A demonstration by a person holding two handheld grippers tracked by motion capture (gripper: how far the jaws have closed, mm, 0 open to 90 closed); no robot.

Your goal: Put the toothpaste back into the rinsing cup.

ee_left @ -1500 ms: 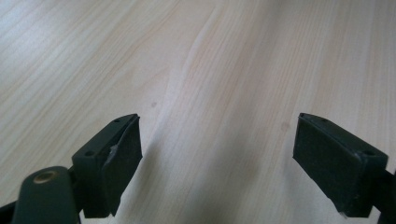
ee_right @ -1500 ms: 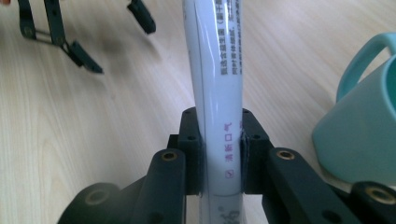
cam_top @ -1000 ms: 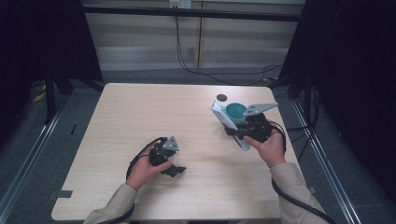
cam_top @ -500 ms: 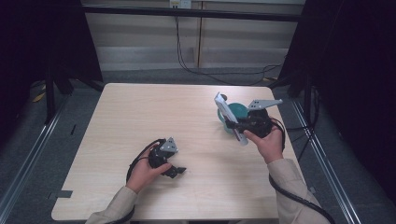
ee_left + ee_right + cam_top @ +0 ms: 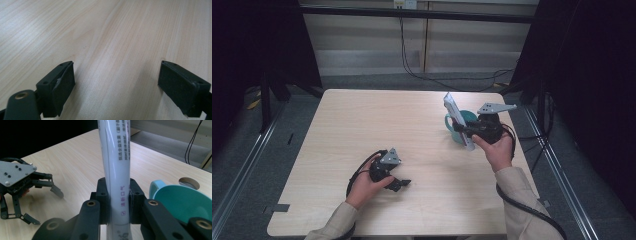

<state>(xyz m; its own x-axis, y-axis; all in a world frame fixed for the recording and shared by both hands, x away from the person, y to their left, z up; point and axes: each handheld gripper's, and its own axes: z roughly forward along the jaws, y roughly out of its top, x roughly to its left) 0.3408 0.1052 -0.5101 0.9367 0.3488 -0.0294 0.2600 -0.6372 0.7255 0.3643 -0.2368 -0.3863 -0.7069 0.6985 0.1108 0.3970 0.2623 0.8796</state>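
Right of centre in the high view: right hand-held gripper (image 5: 466, 131) pinching a white tube (image 5: 458, 120), tilted, lower end in the jaws, upper end leaning toward the upper left. Just behind the tube, a teal mug (image 5: 460, 125) on the desk (image 5: 362, 120); touching or apart, cannot tell. In the right gripper view, tube (image 5: 116, 170) clamped upright between both black pads, printed text on its side, mug (image 5: 182, 202) at lower right, a small round disc (image 5: 189, 183) beyond it. Lower left of centre in the high view: left hand-held gripper (image 5: 398, 184) low over the desk, jaws spread wide with bare wood (image 5: 112, 50) between them.
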